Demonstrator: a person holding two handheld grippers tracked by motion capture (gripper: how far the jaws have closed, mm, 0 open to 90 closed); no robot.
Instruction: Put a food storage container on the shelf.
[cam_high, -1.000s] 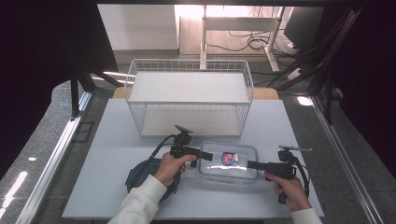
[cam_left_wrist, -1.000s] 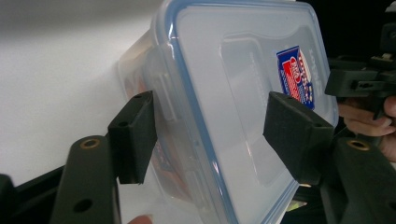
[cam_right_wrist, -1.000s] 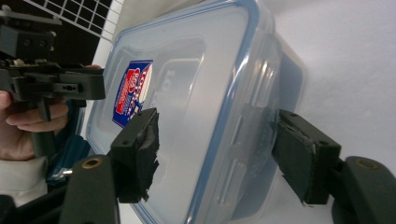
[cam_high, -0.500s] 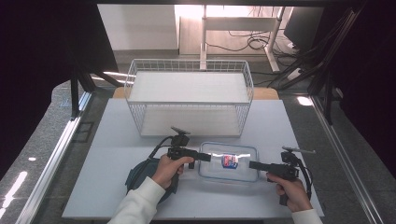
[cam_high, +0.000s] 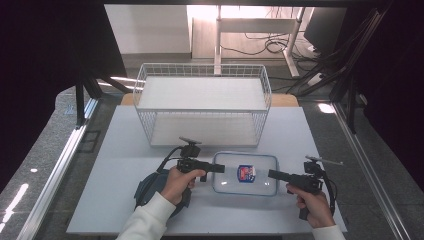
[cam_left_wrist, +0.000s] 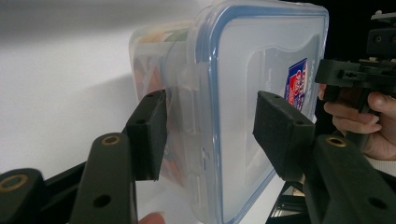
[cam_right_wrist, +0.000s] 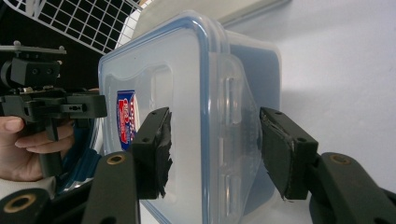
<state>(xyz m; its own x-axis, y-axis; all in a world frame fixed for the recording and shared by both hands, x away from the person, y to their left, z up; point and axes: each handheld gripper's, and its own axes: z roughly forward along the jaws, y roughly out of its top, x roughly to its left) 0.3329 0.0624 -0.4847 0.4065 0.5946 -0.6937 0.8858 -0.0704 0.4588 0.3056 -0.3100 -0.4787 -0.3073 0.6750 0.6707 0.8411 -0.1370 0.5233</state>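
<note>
The white table (cam_high: 125, 165) is carrying everything in front of you, and the white wire basket (cam_high: 202, 107) is standing at its far side. Nearer you, the clear plastic container (cam_high: 245, 175) with the blue-rimmed lid is lying flat on the table, just in front of the basket, with a dark blue round object (cam_high: 147, 187) lying to its left under your left forearm.

You are holding your left gripper (cam_high: 220, 168) at the container's left end and your right gripper (cam_high: 272, 174) at its right end, both pointing inward. Their jaws have just been closing, and each pair is now standing about half open, straddling a side latch of the container with visible gaps, so neither is gripping it yet. The small red and blue label (cam_high: 246, 173) is sitting on the lid.
</note>
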